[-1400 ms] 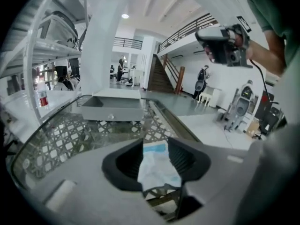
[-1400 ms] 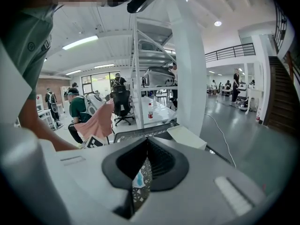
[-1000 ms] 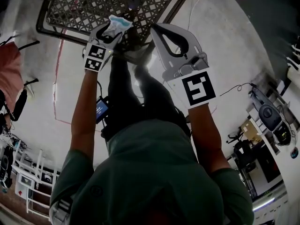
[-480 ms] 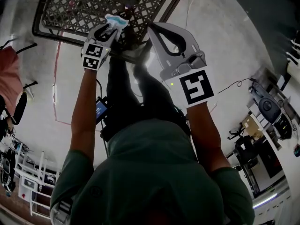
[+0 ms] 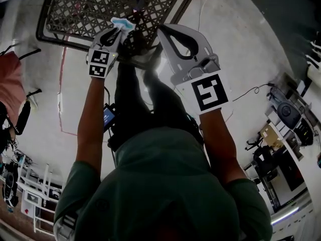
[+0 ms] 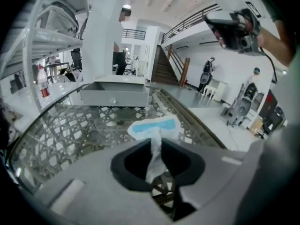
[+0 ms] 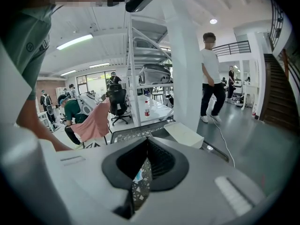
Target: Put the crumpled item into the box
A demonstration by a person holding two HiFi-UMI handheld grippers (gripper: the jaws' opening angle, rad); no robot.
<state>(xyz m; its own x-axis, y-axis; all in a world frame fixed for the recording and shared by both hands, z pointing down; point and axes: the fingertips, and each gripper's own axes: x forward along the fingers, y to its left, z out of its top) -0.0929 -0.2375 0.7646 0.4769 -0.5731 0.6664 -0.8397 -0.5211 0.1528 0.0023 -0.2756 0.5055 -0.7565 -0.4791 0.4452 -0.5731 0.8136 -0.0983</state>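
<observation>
The crumpled item (image 6: pixel 154 128), a white and light-blue piece like a face mask, lies just above the lattice table (image 6: pixel 61 130). My left gripper (image 6: pixel 156 146) has just been closing and now pinches a white fold of it; the blue part sticks out past the jaws. In the head view the left gripper (image 5: pixel 118 31) holds the item (image 5: pixel 123 24) over the table's (image 5: pixel 80 9) near edge. A grey open box (image 6: pixel 115 93) stands at the table's far side, well beyond the item. My right gripper (image 5: pixel 163 31) hovers beside the left one, shut and holding nothing (image 7: pixel 147 144).
A white box (image 7: pixel 183 134) shows at the table's edge in the right gripper view. A white pillar (image 7: pixel 185 55), metal shelving (image 6: pixel 51 36), a chair with a pink cloth (image 7: pixel 93 121) and people stand around. A cable (image 5: pixel 251 94) lies on the floor at right.
The left gripper's jaws have closed from wide apart onto the crumpled item. The item now looks narrower and sits slightly further left. The right gripper has stayed put.
</observation>
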